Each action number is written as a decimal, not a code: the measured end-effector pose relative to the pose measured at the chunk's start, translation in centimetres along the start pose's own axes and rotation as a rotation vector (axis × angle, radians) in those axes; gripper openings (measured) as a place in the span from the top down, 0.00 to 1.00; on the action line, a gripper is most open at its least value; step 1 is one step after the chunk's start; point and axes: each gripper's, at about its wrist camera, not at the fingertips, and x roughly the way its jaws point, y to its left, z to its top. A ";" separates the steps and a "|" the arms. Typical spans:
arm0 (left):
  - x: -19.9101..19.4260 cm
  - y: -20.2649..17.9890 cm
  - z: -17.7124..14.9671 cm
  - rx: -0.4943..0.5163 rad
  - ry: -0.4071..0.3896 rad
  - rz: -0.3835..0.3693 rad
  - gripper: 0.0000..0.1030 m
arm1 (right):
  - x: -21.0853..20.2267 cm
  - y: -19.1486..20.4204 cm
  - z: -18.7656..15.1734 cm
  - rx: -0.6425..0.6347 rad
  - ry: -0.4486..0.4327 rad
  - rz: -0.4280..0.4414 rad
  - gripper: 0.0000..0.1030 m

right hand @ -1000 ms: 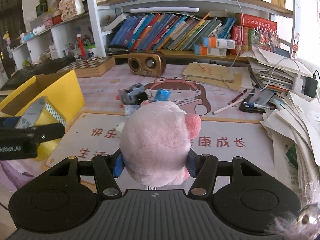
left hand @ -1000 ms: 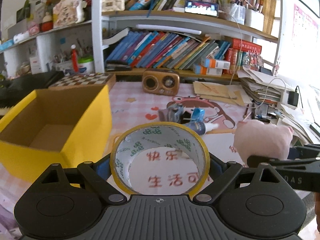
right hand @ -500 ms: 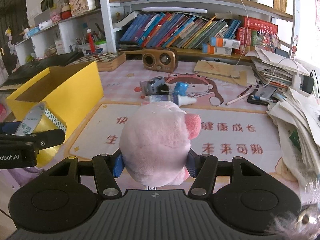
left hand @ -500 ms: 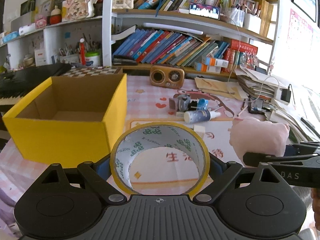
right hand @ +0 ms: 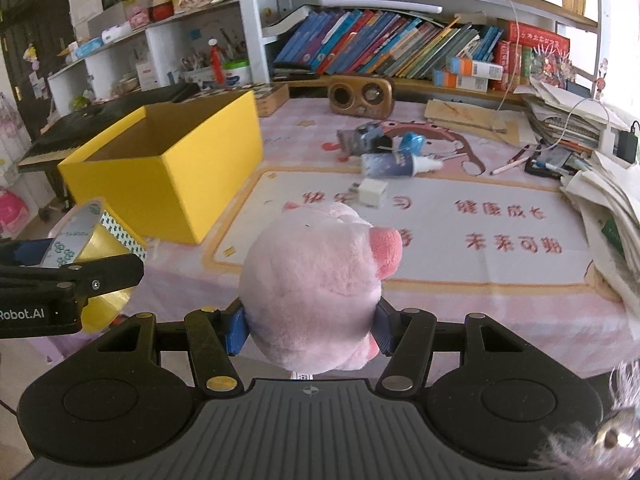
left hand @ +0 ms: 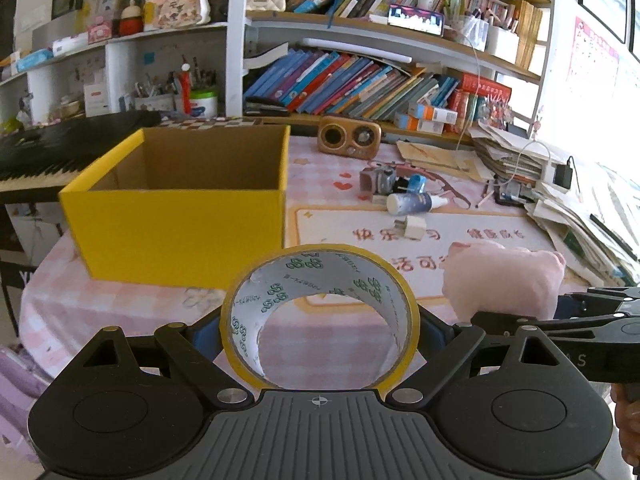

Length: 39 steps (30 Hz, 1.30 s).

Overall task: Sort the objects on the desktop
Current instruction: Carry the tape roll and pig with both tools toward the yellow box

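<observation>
My left gripper [left hand: 320, 320] is shut on a roll of yellow tape [left hand: 362, 270], its pads pressed on the roll's two sides. The pink plush pig [right hand: 316, 284] is clamped between the blue pads of my right gripper [right hand: 310, 326]. Both are held in the air over the near edge of the table. In the right wrist view the tape roll [right hand: 86, 240] shows at the far left; in the left wrist view the pig [left hand: 504, 280] shows at the right. An open yellow cardboard box [left hand: 180, 204] stands on the table ahead and left, seemingly empty inside.
On the pink mat [right hand: 420, 232] lie a white cube [right hand: 372, 194], a spray bottle [right hand: 394, 166], a small camera [right hand: 356, 140] and a blue object. A wooden radio [left hand: 348, 138], book shelves, a keyboard [left hand: 60, 148] at left and paper stacks [right hand: 600, 192] at right.
Both grippers have drawn back toward the near table edge with their loads; the box and the items on the mat now look farther away. The grips are unchanged.
</observation>
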 end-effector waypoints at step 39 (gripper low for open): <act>-6.7 7.2 -3.8 -0.082 -0.055 0.108 0.10 | -0.7 9.8 -2.2 -0.134 0.006 0.146 0.46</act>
